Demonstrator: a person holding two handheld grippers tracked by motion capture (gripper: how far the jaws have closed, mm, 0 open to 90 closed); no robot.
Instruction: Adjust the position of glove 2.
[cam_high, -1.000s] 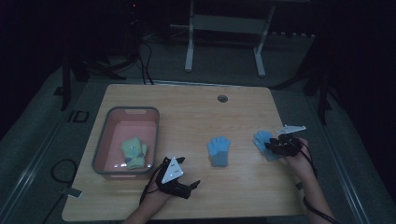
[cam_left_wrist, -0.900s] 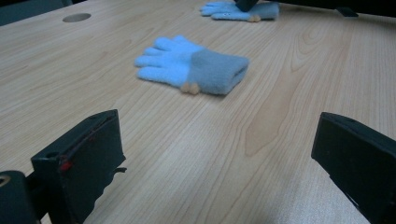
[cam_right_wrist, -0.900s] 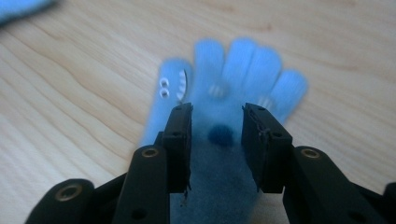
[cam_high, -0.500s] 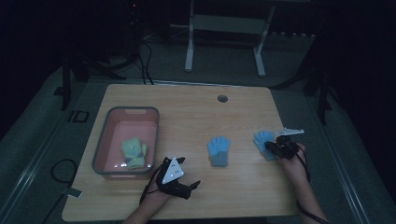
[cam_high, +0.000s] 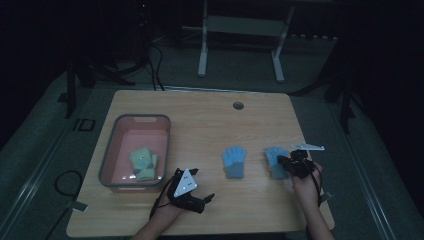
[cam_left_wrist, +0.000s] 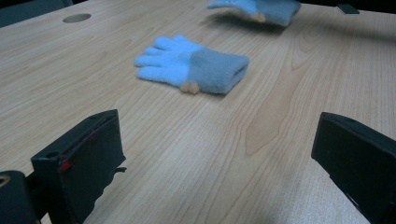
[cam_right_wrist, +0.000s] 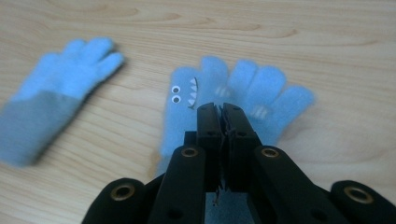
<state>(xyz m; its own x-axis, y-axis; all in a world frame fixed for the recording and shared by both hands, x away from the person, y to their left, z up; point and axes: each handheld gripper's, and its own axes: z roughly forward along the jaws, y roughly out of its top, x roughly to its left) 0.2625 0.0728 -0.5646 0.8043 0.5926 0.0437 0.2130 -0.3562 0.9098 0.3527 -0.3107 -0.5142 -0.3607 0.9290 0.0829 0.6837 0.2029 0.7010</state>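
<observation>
Two light blue gloves lie on the wooden table (cam_high: 200, 120). The middle glove (cam_high: 234, 161) (cam_left_wrist: 194, 63) (cam_right_wrist: 56, 88) lies flat with its grey cuff toward me. My right gripper (cam_high: 283, 163) (cam_right_wrist: 222, 112) is shut on the palm of the second blue glove (cam_high: 274, 159) (cam_right_wrist: 252, 88), which has a small face with eyes and teeth. In the left gripper view that glove (cam_left_wrist: 261, 9) looks blurred and casts a shadow beneath it. My left gripper (cam_high: 202, 200) (cam_left_wrist: 219, 128) rests near the front edge, jaws wide open with nothing between them, pointing at the middle glove.
A pink bin (cam_high: 115, 145) stands at the left of the table with a green glove (cam_high: 144, 165) inside. A round cable hole (cam_high: 238, 105) sits near the far edge. A metal stand and cables occupy the dark floor beyond the table.
My right gripper has closed on the faced blue glove and drawn it a little toward the person and leftward. The left gripper, middle glove and bin have stayed put.
</observation>
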